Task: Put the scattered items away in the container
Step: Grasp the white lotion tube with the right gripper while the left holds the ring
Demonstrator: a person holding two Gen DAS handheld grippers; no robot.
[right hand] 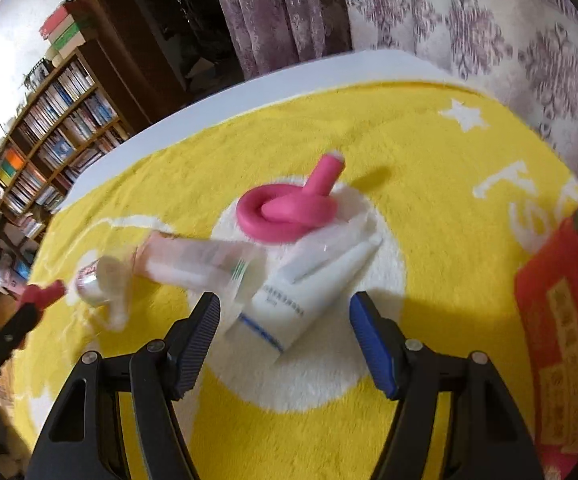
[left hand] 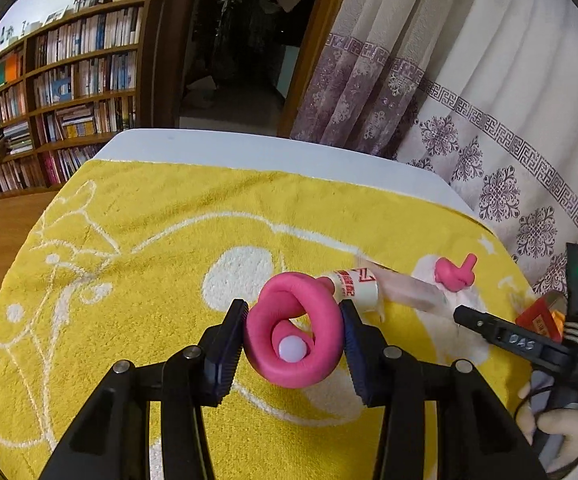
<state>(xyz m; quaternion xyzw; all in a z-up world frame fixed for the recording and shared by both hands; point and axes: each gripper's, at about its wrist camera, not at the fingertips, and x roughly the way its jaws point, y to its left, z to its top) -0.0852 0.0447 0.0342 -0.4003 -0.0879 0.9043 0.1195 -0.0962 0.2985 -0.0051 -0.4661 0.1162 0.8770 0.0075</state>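
Left gripper (left hand: pixel 295 340): both pads clamped on 1 knotted pink foam curler (left hand: pixel 293 338), held over the yellow towel (left hand: pixel 149 240); right gripper (right hand: pixel 283 334): jaws spread wide, gripping nothing, above 1 white cream tube (right hand: pixel 305 292) lying mid-towel; second pink foam curler (right hand: pixel 287 216) just beyond the tube, touching a clear plastic packet (right hand: pixel 209 260); small white bottle (right hand: pixel 97 276) toward the towel's left edge; red box (right hand: pixel 561 320) at the right edge.
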